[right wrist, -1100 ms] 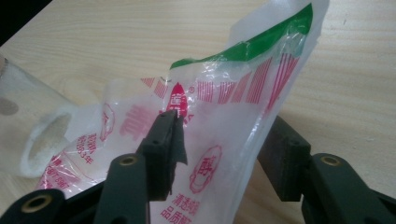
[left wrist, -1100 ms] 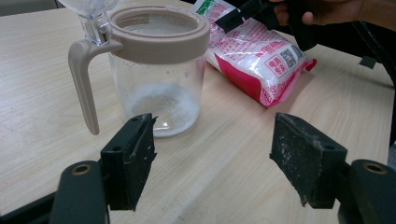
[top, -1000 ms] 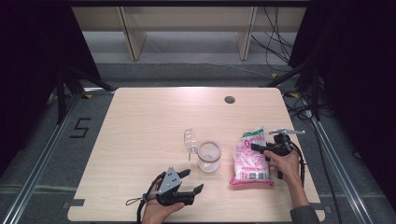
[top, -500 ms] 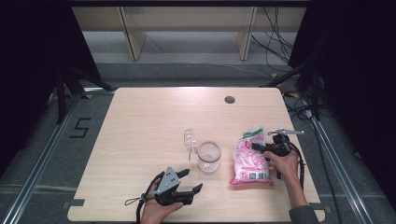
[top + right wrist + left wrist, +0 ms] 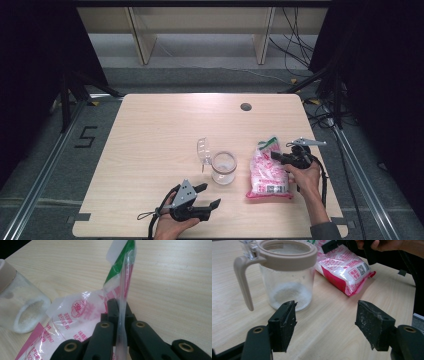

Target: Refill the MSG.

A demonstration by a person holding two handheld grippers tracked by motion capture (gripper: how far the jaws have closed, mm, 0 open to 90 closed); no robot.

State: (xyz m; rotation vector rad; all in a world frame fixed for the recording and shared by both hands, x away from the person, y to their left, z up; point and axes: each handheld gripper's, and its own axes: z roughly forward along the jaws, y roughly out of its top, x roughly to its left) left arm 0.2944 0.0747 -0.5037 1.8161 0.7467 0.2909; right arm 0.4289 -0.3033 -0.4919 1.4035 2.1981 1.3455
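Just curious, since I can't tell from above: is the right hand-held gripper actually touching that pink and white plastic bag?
Touching. In the right gripper view, the right hand-held gripper has just closed its black jaws on the pink and white plastic bag, pinching its clear edge.

"5" painted on floor point(image 5: 86, 136), left of table. Pink-white bag point(image 5: 268, 172): QR code + small red print, unreadable; red round seal w/ Chinese char. looking like 源 point(image 5: 80, 308).

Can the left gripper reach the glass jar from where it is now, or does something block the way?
Probably yes. The left gripper has open jaws with nothing between them, and bare table lies between it and the glass jar. The sugar bag lies off to the side, pinched by the right gripper.
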